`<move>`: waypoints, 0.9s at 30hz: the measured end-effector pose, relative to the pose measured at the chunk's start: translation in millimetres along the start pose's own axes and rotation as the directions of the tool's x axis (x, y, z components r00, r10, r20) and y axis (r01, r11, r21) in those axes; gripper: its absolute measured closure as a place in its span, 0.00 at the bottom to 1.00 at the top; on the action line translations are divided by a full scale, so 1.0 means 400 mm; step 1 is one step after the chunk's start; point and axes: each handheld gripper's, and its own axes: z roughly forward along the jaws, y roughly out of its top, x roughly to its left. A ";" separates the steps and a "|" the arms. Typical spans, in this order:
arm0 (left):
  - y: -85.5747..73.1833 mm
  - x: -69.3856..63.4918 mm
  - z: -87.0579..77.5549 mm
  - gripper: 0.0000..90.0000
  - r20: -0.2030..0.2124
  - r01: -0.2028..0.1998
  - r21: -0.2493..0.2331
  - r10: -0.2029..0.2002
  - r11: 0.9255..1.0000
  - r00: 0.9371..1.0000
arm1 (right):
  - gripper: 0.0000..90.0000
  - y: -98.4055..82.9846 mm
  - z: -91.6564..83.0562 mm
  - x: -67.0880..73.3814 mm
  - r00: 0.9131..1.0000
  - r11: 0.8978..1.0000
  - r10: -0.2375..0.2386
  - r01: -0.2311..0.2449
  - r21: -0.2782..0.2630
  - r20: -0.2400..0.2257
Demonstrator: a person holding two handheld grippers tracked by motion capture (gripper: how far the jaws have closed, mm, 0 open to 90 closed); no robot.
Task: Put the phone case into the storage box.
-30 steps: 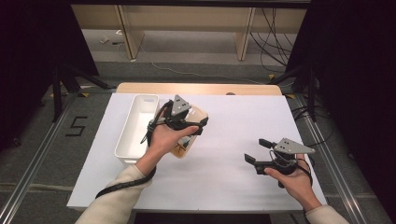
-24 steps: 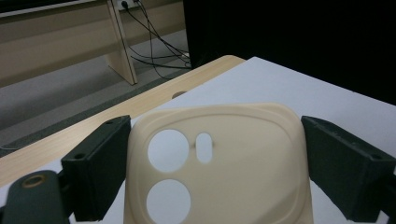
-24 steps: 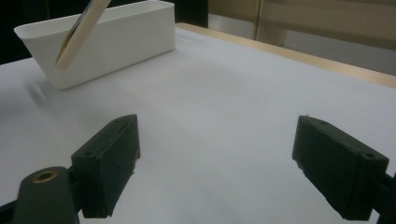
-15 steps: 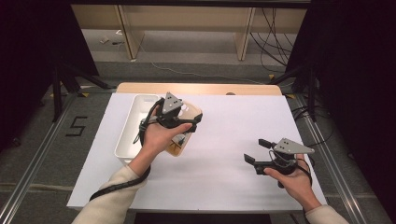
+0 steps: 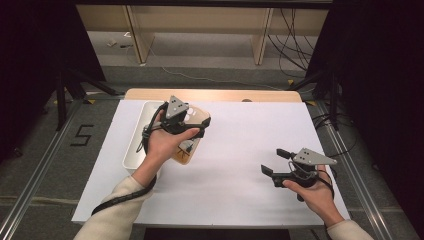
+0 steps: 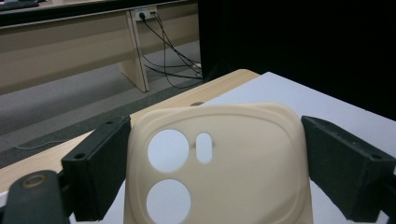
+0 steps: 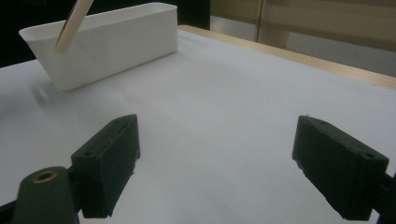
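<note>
A cream phone case (image 6: pixel 233 154) with round camera holes sits between the two black jaws of my left gripper (image 6: pixel 215 163), which press on its two long edges. From above, my left gripper (image 5: pixel 200 127) holds the case (image 5: pixel 189 154) tilted, above the right rim of a white tray (image 5: pixel 131 155). My right gripper (image 5: pixel 275 161) hovers low over the right side of the white table (image 5: pixel 240 135), open, with nothing between its jaws. The right gripper view shows its jaws (image 7: pixel 219 149) wide apart over bare table, with the tray (image 7: pixel 107 37) and the case's edge (image 7: pixel 72 23) farther off.
The white sheet lies on a wooden tabletop whose far edge (image 5: pixel 215 94) shows. Metal rails run along both sides of the table. Wooden desks and cables (image 5: pixel 295 35) stand on the floor beyond.
My left hand has carried the phone case a little up, away from me and left, toward the tray. The right hand has stayed where it was.
</note>
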 end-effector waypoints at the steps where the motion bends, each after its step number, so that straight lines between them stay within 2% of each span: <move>1: 0.002 0.004 -0.003 0.13 -0.004 0.002 -0.002 -0.002 1.000 1.000 | 0.18 0.000 0.000 0.000 1.000 1.000 0.001 -0.001 0.001 0.001; 27: 0.023 0.065 -0.036 0.13 -0.080 0.026 -0.038 -0.029 0.999 0.996 | 0.18 0.000 0.000 0.001 1.000 1.000 0.005 -0.005 -0.004 -0.006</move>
